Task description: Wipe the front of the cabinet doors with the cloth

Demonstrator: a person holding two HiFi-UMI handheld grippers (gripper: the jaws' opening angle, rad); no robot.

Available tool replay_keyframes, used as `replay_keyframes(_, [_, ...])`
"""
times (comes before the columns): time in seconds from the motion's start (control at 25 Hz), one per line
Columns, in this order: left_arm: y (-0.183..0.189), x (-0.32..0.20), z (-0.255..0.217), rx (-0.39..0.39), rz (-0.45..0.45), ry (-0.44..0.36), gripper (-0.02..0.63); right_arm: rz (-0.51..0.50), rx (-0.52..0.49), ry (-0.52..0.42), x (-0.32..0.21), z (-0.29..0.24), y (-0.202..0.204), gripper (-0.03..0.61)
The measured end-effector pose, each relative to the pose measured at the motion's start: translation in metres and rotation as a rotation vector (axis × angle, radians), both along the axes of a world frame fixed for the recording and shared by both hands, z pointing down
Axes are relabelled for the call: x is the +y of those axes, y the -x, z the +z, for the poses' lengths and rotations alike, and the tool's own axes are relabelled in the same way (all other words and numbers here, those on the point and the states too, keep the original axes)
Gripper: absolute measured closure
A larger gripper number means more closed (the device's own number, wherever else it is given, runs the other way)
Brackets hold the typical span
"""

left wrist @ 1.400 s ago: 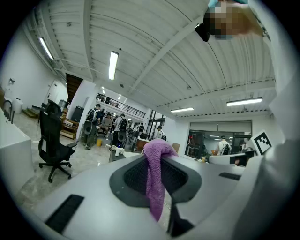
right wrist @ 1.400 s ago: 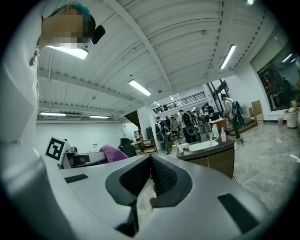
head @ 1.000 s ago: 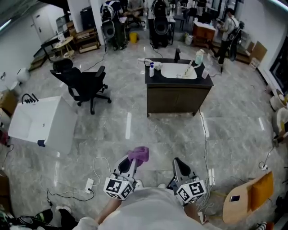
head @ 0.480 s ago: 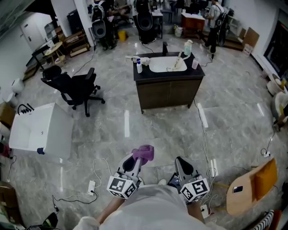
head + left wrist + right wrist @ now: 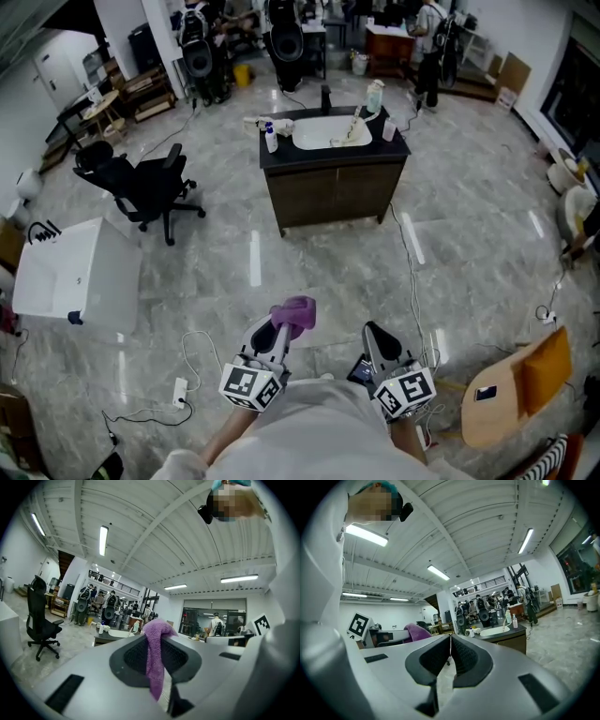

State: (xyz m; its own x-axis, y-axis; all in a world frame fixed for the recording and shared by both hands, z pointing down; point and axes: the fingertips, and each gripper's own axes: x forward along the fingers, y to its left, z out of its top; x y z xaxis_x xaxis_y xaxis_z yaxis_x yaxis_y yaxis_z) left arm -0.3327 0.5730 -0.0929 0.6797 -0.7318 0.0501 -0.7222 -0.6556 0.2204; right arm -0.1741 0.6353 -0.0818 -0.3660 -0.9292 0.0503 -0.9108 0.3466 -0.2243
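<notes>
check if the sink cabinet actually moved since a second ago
No. The sink cabinet stays right of the office chair; only the camera shifted.

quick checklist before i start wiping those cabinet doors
1. Cloth clamped in left tongs: ok.
2. Right tongs free: ok, shut on nothing.
3. Doors closed, so the fronts are flat to wipe: ok, as far as the head view shows.
4. Doors within reach: not ok, they stand well ahead across the floor.
5. Chair off the route: ok, it stands far left.
6. Dirt on the doors: cannot tell from here.
</notes>
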Motion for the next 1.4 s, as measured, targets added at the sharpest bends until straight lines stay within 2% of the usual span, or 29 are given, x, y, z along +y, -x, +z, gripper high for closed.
replay_keyframes(0.2, [-0.029,0.004,0.004,0.001,0.037,0.006,0.568,0.062,-0.003,0.015,0.012,0.003,-0.034,0.551])
replay_keyframes(0.4, [-0.048,-0.005,0.004,0.004,0.069,0.008,0.568,0.172,-0.074,0.043,0.019,0.017,-0.07,0.551])
replay_keyframes(0.6, [-0.059,-0.03,0.016,0.004,0.092,0.035,0.568,0.205,-0.082,0.048,0.0,0.021,-0.079,0.551])
replay_keyframes(0.8, [-0.092,-0.079,0.033,-0.008,0.145,0.065,0.568,0.233,-0.073,0.051,-0.037,0.024,-0.099,0.551])
replay_keyframes(0.92, [-0.117,-0.116,0.03,-0.014,0.195,0.038,0.568,0.262,-0.068,0.05,-0.064,0.022,-0.115,0.551])
replay_keyframes(1.08, [-0.149,-0.177,0.011,0.045,0.24,0.014,0.568,0.292,-0.025,0.038,-0.119,0.006,-0.146,0.551])
replay_keyframes(1.2, [-0.164,-0.218,0.006,0.059,0.266,0.011,0.568,0.316,-0.003,0.029,-0.153,-0.007,-0.165,0.551])
replay_keyframes(1.4, [-0.175,-0.271,0.006,0.043,0.318,-0.003,0.568,0.377,-0.039,0.024,-0.189,-0.008,-0.186,0.551])
